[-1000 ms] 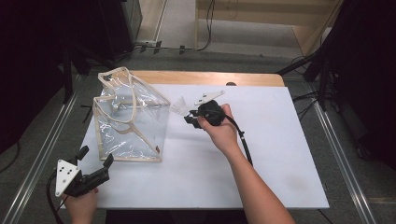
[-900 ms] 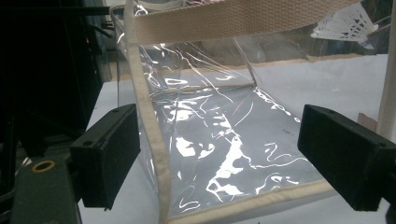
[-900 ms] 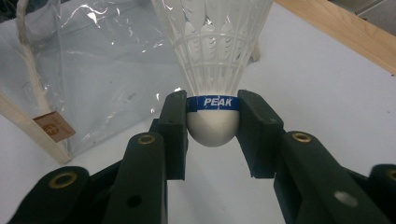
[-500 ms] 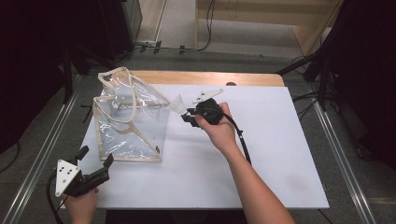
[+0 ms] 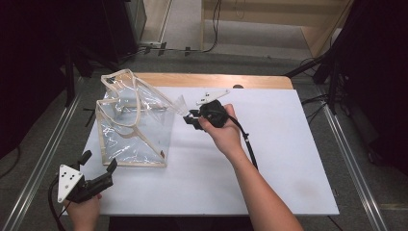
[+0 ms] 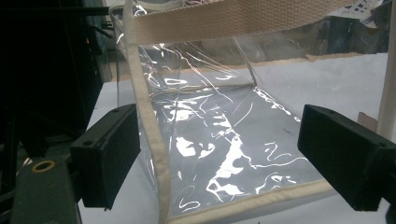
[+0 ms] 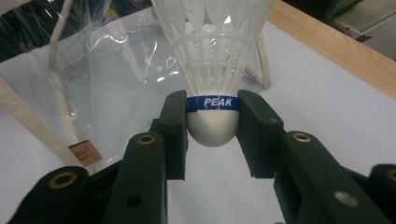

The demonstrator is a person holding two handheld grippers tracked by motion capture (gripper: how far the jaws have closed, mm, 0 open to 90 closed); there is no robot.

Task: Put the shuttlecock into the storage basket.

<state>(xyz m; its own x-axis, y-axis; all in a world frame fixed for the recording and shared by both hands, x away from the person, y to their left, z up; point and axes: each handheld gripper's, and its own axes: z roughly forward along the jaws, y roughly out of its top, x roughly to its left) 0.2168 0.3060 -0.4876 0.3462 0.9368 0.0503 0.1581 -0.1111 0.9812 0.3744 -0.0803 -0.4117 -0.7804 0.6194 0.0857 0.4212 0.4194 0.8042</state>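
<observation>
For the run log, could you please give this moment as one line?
right gripper: shut on shuttlecock | left gripper: open | clear tote bag: on table

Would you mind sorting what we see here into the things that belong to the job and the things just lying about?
In the job:
- white feathered shuttlecock with blue band, clamped at its cork in the right gripper
- clear plastic tote bag with beige webbing trim, standing open
- left gripper, open, near the bag's corner

Lying about:
- white table mat
- wooden tabletop edge
- floor cables

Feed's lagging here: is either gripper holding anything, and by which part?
The right gripper holds a white shuttlecock by its rounded cork base, at the blue band. The left gripper is open, holding nothing.
</observation>
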